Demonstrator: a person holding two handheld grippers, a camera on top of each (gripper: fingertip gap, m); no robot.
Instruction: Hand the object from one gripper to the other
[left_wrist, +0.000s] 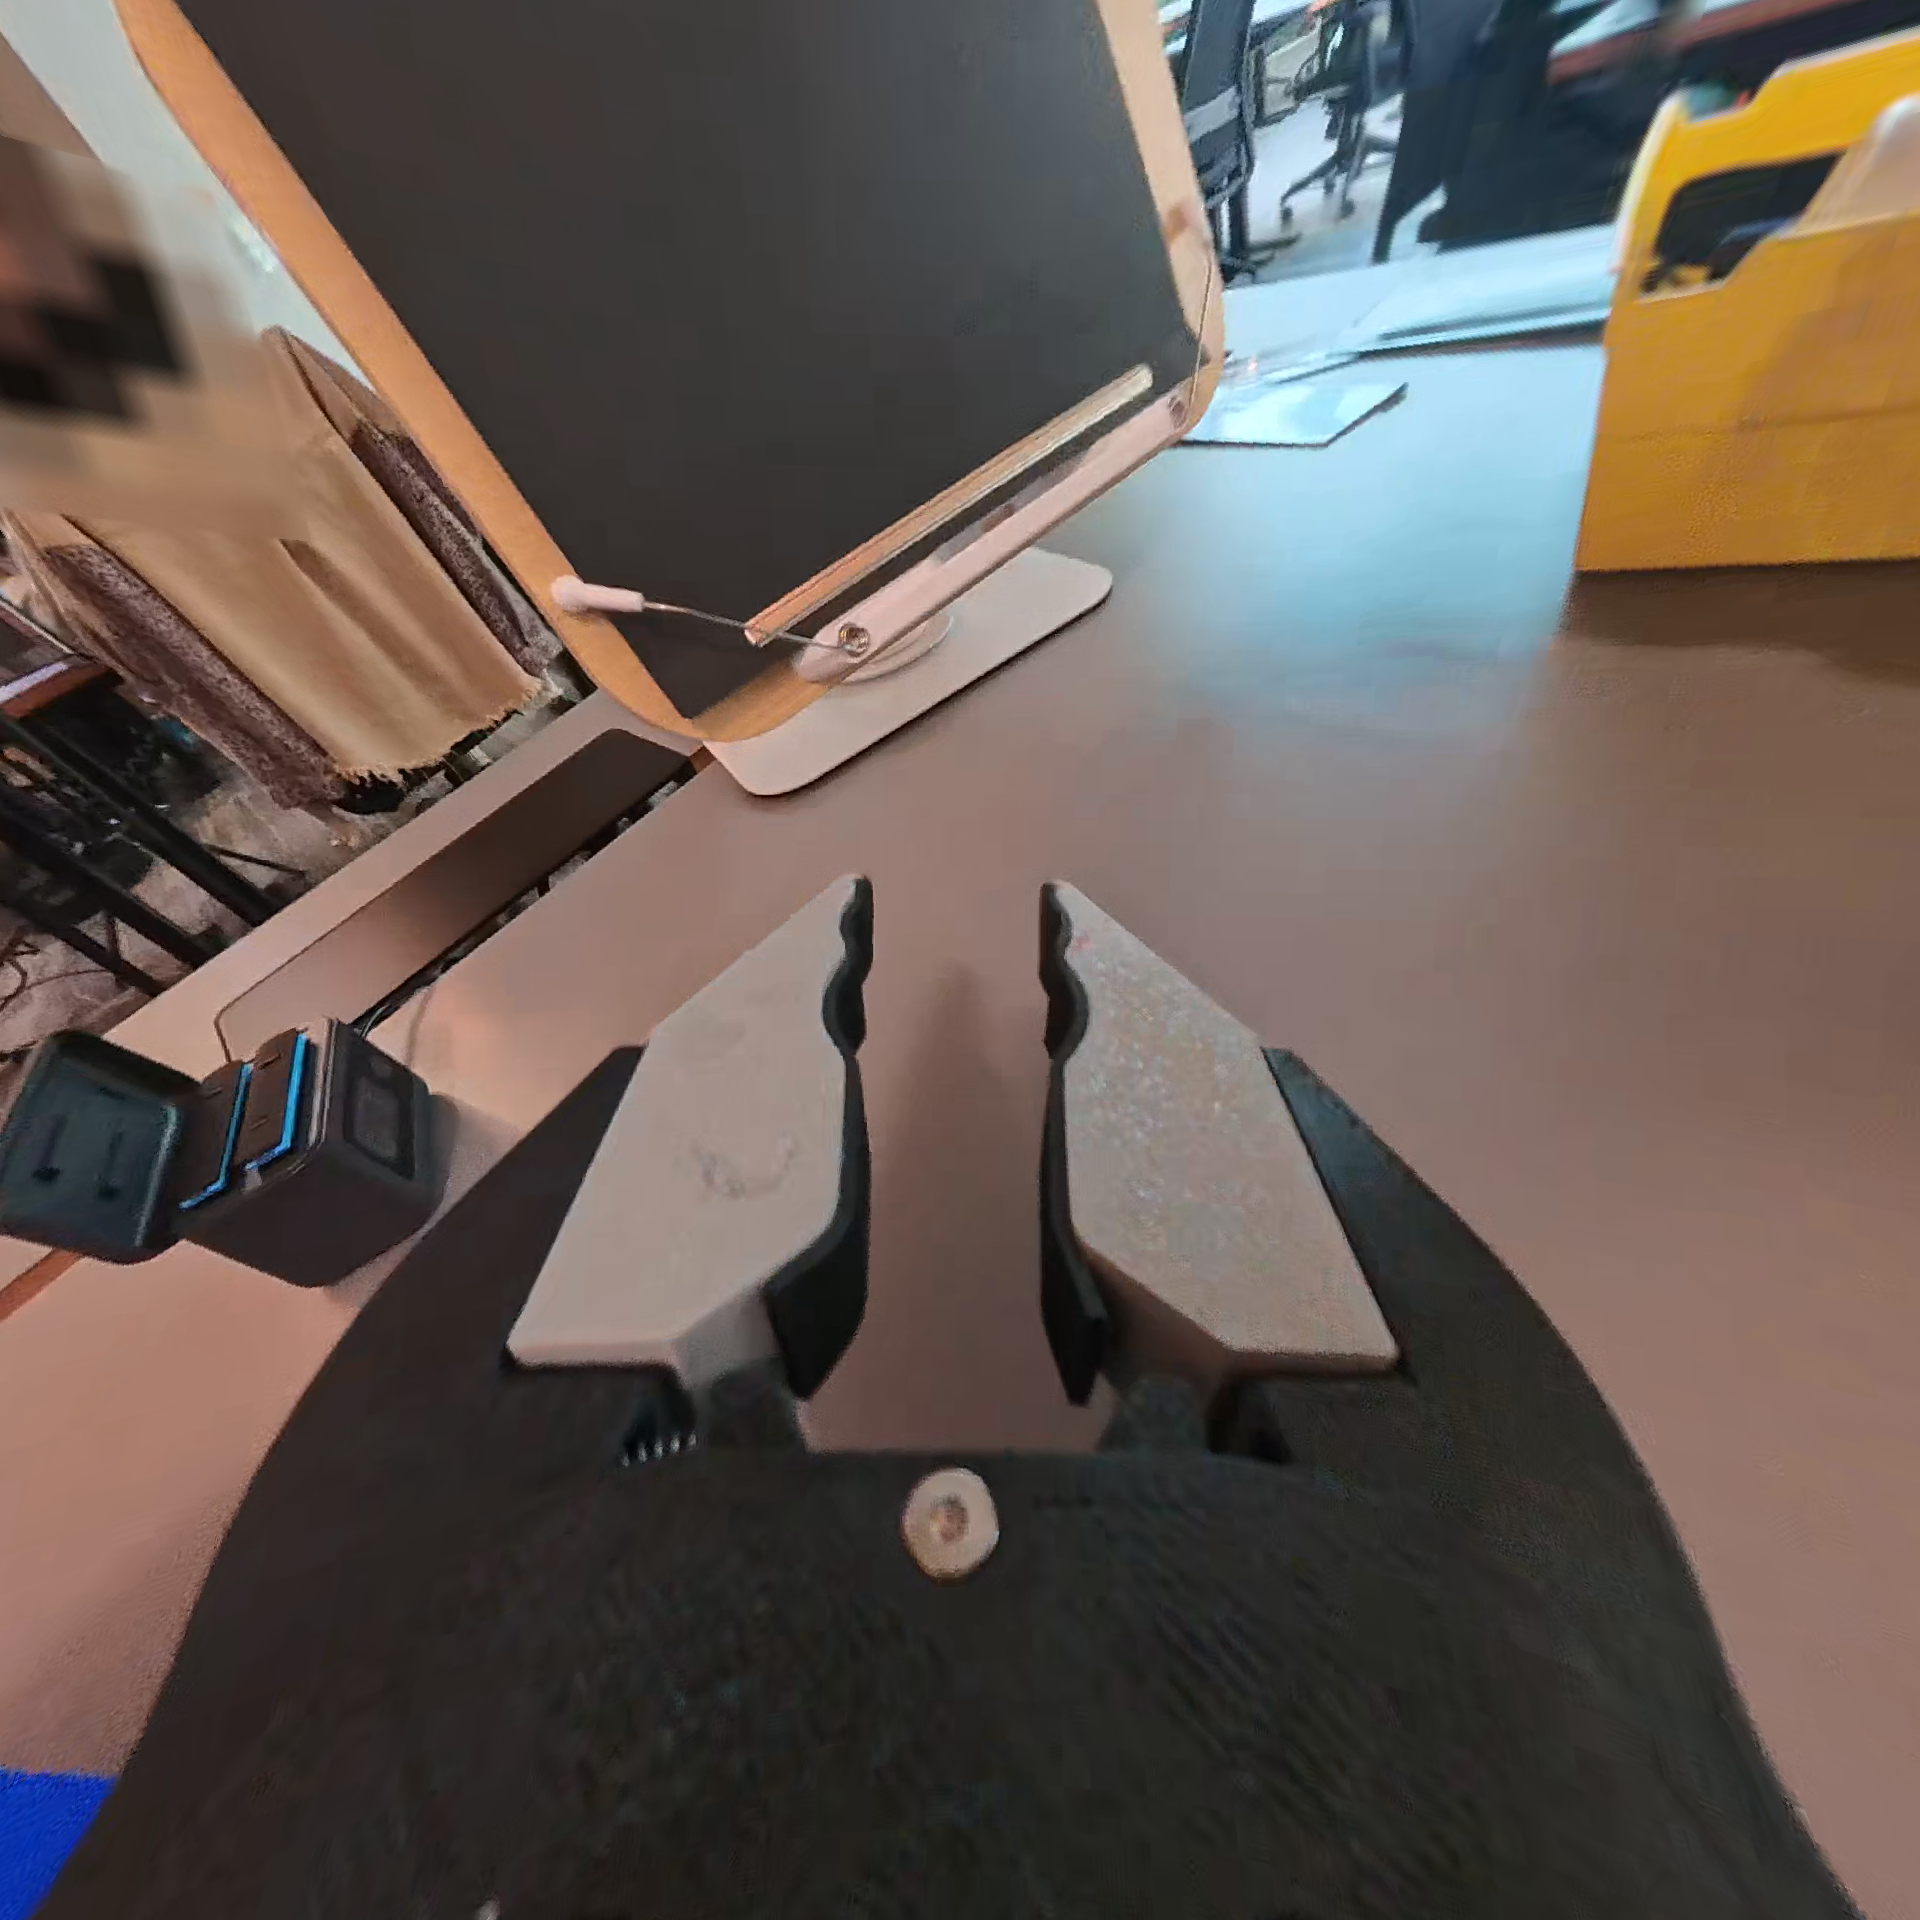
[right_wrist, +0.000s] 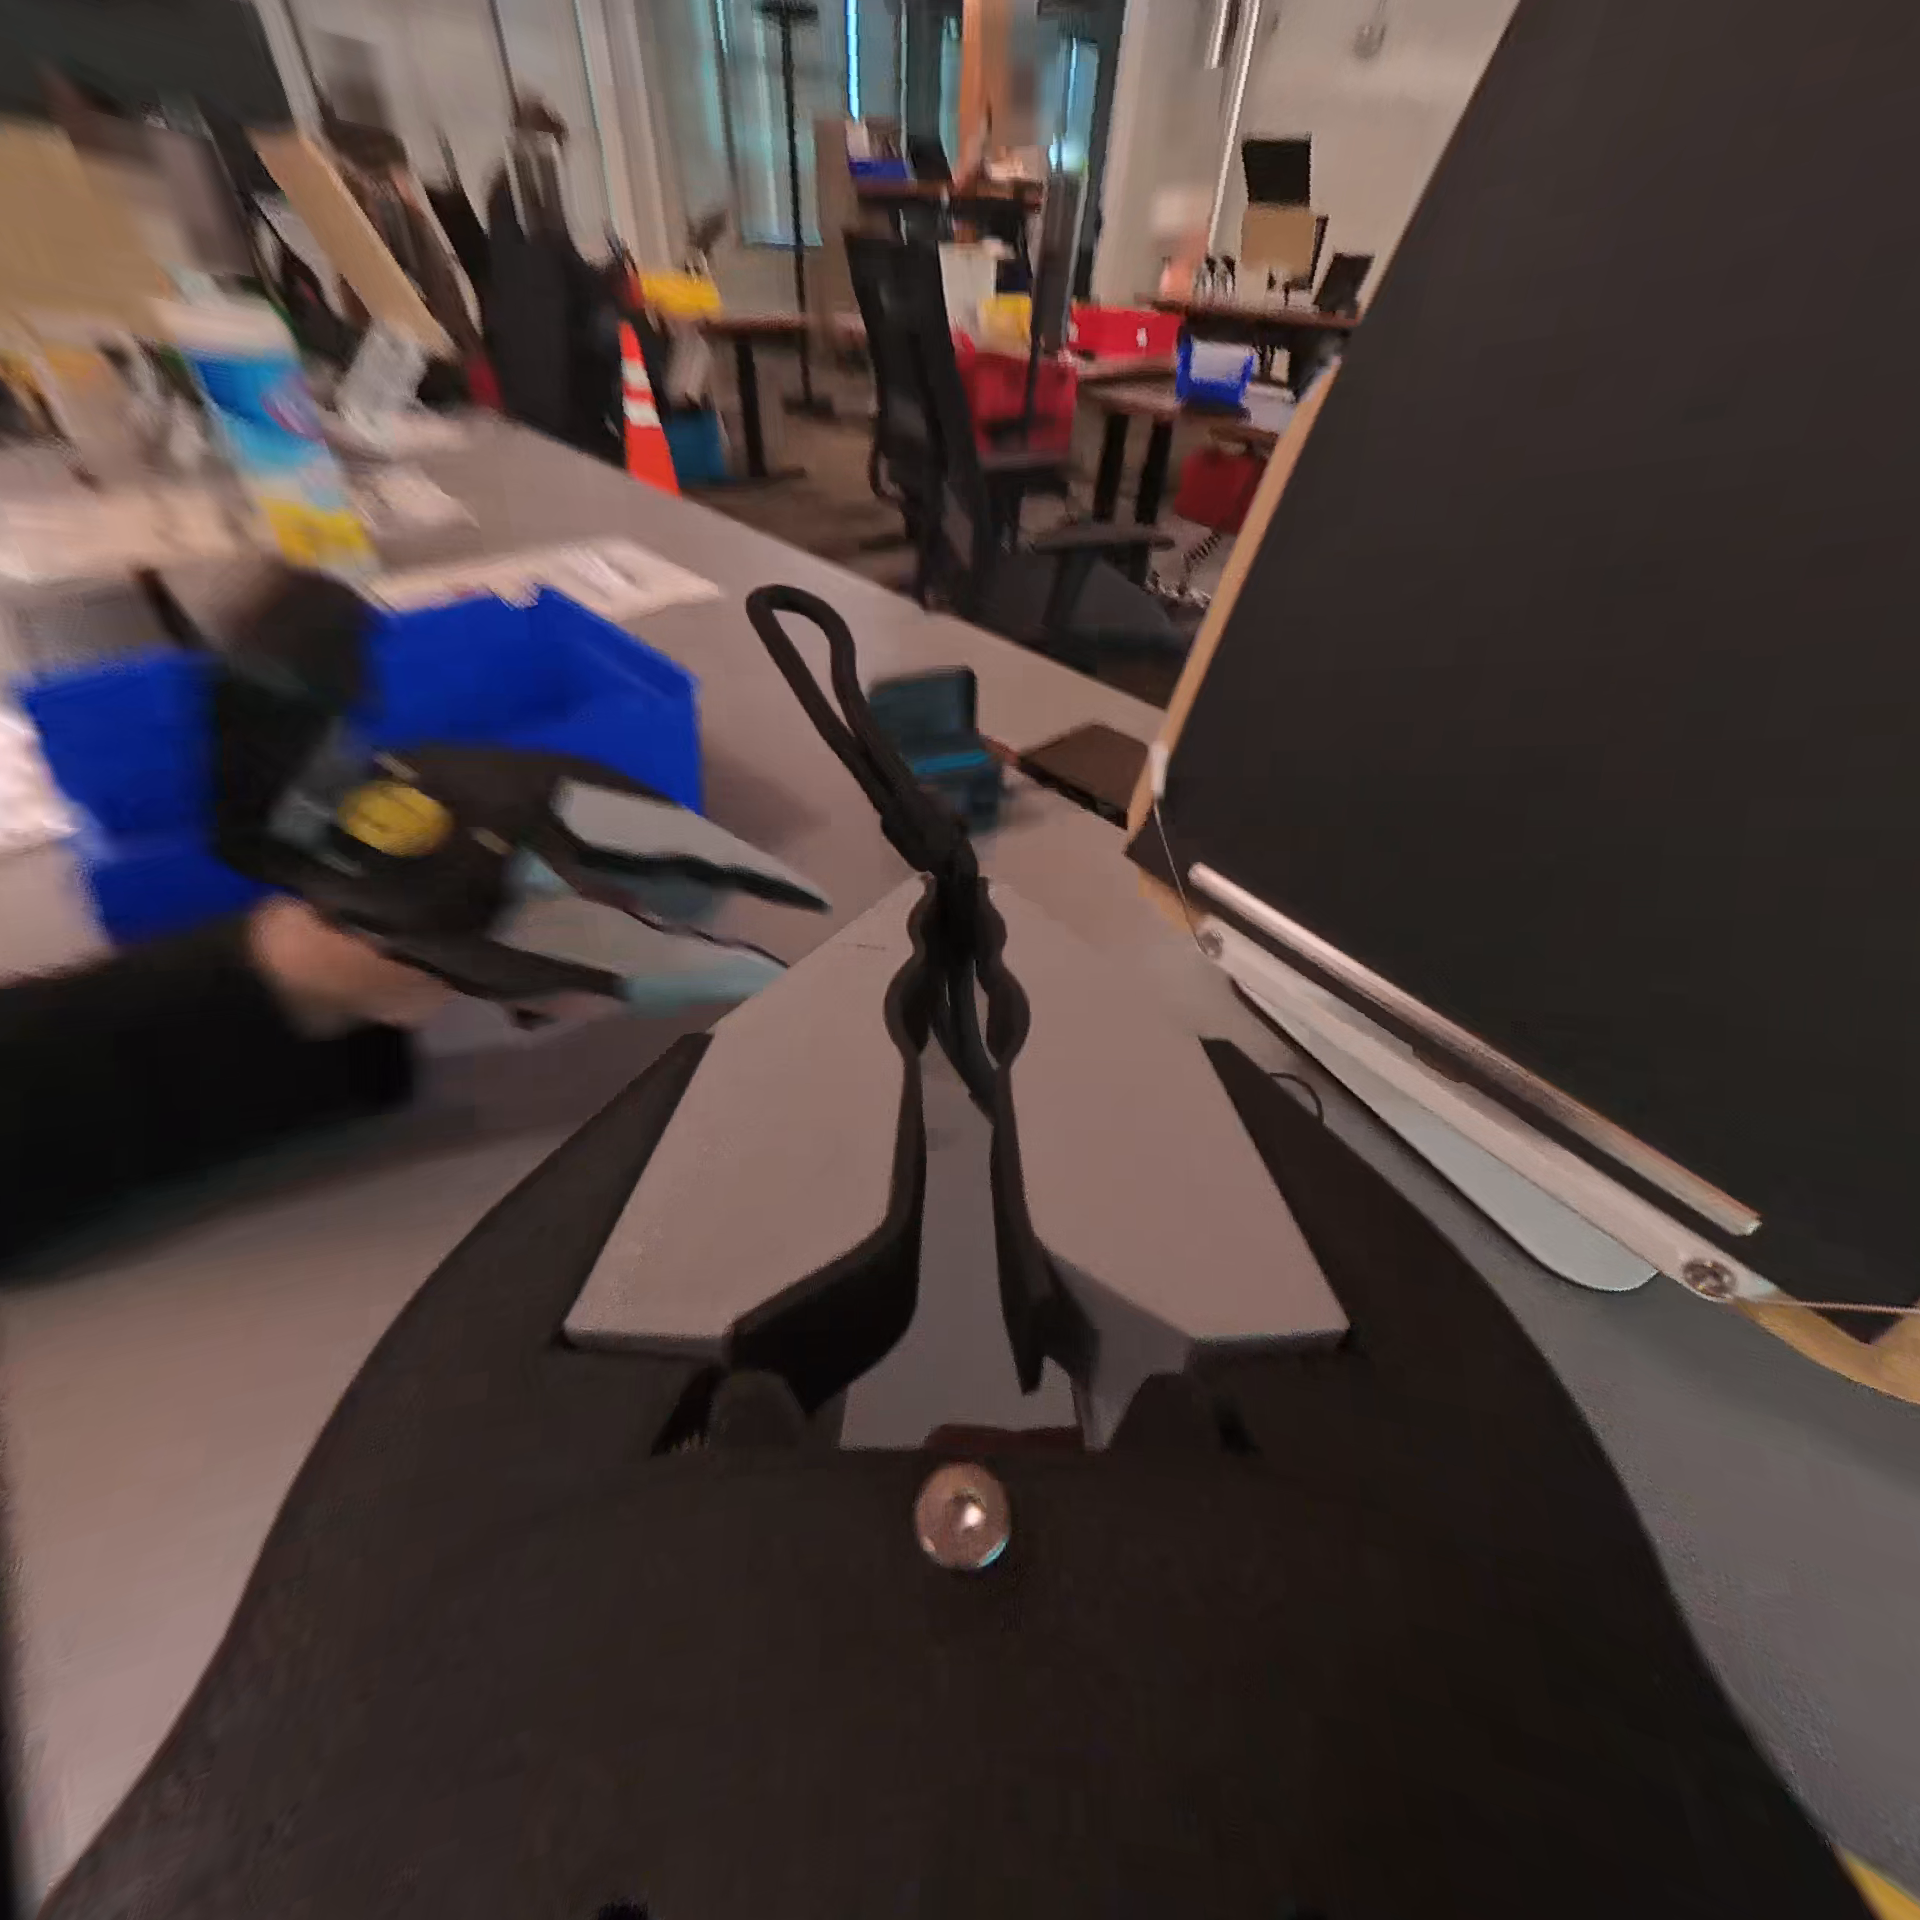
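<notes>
**Cord pinched in your right fingers, left fingers spread and bare**

Cord (right_wrist: 914, 821), black and knotted, sits pinched between your right gripper (right_wrist: 956, 914) at the very tips of its fingers (right_wrist: 831, 1122); the loop end stands up and leans away to the left, while two strands trail back between the pads. Your left gripper (left_wrist: 956, 914) has its fingers (left_wrist: 727, 1164) spread apart with nothing between them, only bare brown worktop (left_wrist: 1351, 935) showing in the gap. In the right wrist view that same left gripper (right_wrist: 727, 925) appears blurred to the left, near the cord but apart from it. Beyond it stands a blue bin (right_wrist: 540, 686). A dark board (left_wrist: 675, 312) on a pale stand rises ahead of your left gripper, with a yellow box (left_wrist: 1745, 395) off to the right. A small black camera (left_wrist: 312, 1153) sits at the worktop's left edge.
</notes>
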